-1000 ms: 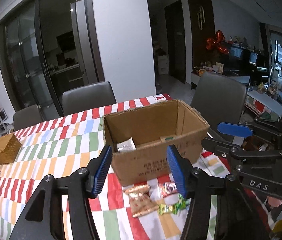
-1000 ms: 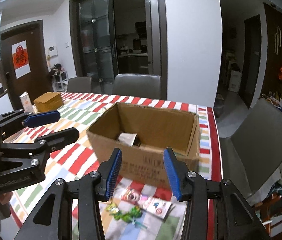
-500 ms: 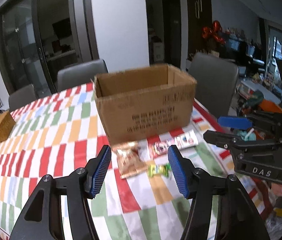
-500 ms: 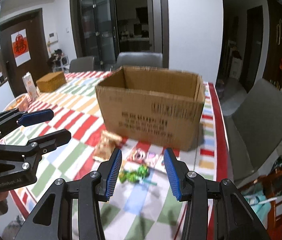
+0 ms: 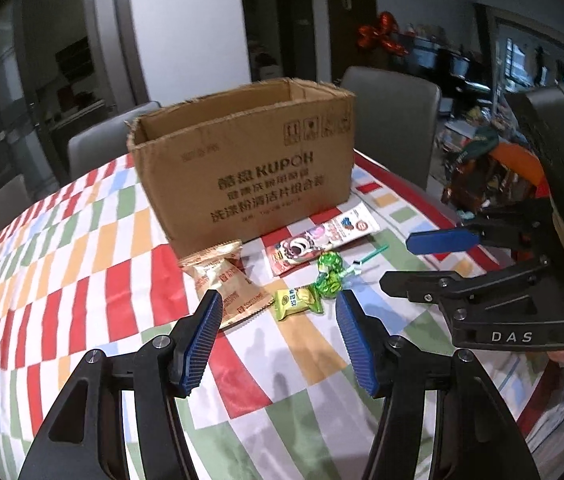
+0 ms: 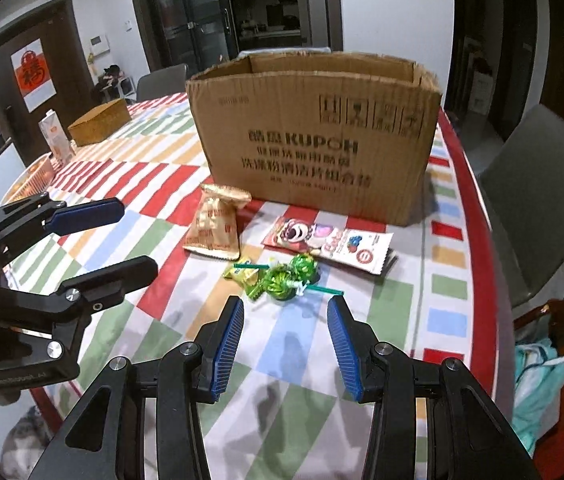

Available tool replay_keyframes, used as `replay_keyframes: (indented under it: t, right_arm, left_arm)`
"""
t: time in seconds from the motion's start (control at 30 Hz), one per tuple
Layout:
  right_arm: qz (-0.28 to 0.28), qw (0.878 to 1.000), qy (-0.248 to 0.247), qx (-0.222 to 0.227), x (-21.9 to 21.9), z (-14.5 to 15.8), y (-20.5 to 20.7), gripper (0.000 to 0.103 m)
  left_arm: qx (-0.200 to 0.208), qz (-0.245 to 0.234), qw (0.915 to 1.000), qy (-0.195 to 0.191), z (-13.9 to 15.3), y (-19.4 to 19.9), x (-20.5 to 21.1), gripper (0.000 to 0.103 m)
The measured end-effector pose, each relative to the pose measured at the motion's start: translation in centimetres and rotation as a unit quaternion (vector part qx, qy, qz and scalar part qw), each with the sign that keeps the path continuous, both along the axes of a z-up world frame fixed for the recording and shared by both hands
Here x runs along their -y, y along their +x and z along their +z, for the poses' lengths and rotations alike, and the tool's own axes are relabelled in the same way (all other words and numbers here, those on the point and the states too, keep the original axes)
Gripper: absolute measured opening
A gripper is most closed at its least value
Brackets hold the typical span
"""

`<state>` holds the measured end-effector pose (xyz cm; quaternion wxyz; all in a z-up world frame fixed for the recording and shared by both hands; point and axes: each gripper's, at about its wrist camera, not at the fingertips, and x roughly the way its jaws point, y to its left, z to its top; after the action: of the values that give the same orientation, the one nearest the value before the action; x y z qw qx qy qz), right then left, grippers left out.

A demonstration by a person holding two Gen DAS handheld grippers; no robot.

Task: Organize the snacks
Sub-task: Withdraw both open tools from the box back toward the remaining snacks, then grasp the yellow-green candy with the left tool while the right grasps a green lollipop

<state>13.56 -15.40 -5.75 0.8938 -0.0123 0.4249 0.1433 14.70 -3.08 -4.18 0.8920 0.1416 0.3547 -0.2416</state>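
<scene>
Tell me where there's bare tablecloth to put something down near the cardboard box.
Free: the checked tablecloth left of the cardboard box, toward the woven box, and the strip between the snacks and both grippers. Crowded: directly before the box, where the tan packet, flat wrapper, yellow candy and green lollipops cluster.

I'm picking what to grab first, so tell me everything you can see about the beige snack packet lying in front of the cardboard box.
The beige snack packet is a puffy, glossy pillow bag with red print and crimped, serrated ends. It looks sealed and lies flat on the checked tablecloth, one end close against the cardboard box. A small yellow-green candy lies just beside its other end. Neither gripper touches it.
</scene>
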Motion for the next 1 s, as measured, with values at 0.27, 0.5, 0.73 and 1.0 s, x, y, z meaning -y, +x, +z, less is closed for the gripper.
replay_keyframes:
  t: [0.27, 0.5, 0.73, 1.0]
  right_arm:
    - [-0.001, 1.000, 0.001, -0.019, -1.2, -2.3, 1.4, 0.045]
    - [-0.012, 0.999, 0.008, -0.041, -1.7, -3.7, 2.5, 0.044]
    - [-0.022, 0.999, 0.013, -0.041, -1.9, -4.3, 3.2, 0.044]
    - [-0.034, 0.998, 0.022, -0.049, -1.5, -4.9, 4.0, 0.043]
  left_arm:
    - [-0.016, -0.064, 0.9973, 0.032, -2.5, 1.4, 0.3, 0.054]
    - [-0.015, -0.118, 0.9913, 0.056, -3.9, 2.8, 0.9, 0.054]
    - [-0.012, -0.170, 0.9814, 0.088, -5.5, 3.7, 2.2, 0.054]
    - [-0.024, -0.189, 0.9774, 0.091, -6.8, 5.2, 3.0, 0.054]
